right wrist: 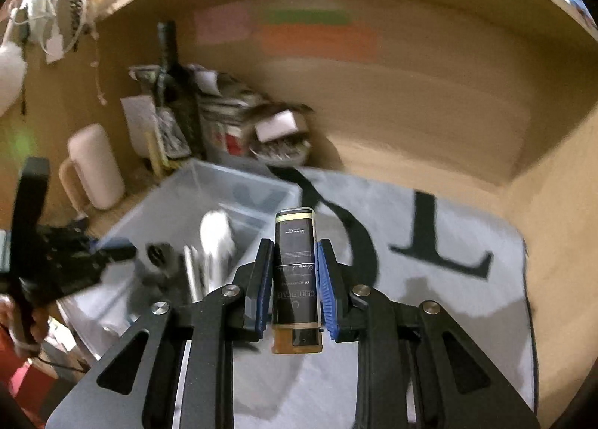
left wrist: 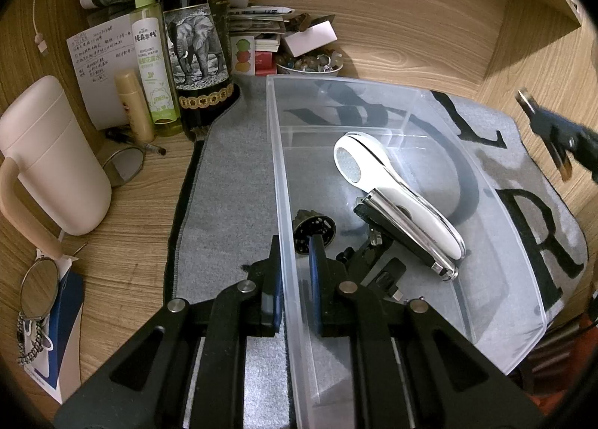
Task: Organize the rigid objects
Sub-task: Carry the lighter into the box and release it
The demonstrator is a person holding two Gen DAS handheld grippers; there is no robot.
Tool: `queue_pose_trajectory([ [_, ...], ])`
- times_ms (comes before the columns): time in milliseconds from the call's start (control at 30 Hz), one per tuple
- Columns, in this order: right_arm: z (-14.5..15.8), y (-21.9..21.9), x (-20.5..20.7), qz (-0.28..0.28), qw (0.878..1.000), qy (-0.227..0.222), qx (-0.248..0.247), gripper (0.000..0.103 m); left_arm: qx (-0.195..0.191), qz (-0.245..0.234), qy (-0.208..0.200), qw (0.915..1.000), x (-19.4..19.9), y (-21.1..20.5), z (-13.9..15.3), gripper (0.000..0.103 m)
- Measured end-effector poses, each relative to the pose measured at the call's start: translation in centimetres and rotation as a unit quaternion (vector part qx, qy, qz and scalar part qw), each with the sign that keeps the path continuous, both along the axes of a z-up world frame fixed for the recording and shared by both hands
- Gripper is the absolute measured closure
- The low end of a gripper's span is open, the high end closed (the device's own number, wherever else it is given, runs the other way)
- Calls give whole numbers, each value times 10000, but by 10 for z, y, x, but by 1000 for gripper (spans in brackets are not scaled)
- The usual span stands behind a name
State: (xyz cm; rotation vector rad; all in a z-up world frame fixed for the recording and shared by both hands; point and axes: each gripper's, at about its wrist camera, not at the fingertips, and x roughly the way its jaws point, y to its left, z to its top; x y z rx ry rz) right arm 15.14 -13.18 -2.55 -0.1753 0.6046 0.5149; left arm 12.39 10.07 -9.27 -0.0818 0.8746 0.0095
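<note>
A clear plastic bin (left wrist: 278, 167) lies on a grey mat. My left gripper (left wrist: 295, 279) is shut on the bin's left wall, one finger inside and one outside. Inside the bin lie a white and chrome handheld device (left wrist: 396, 197), a black holder (left wrist: 373, 257) and a small round metal piece (left wrist: 314, 231). My right gripper (right wrist: 295, 272) is shut on a small black-labelled amber bottle (right wrist: 297, 279), held above the mat to the right of the bin (right wrist: 175, 186). The right gripper also shows at the right edge of the left wrist view (left wrist: 557, 133).
A dark wine bottle (left wrist: 198, 36), a green spray bottle (left wrist: 153, 62), a beige tube (left wrist: 132, 107), a pink mug (left wrist: 52, 156), papers and a bowl of stones (left wrist: 310, 64) crowd the back left. Wooden walls enclose the desk. Glasses (left wrist: 41, 287) lie at the left.
</note>
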Motion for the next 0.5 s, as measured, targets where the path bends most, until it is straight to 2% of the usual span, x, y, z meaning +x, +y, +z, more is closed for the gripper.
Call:
queue_pose_trajectory([
  [267,6,45,9,596,9982,-29,20,82,16,2,0,10000,0,0,0,92],
  [500,-8,76,22,1076,9937,290,-129,82,-47,28,-10,10000,-1,3,-1,92],
])
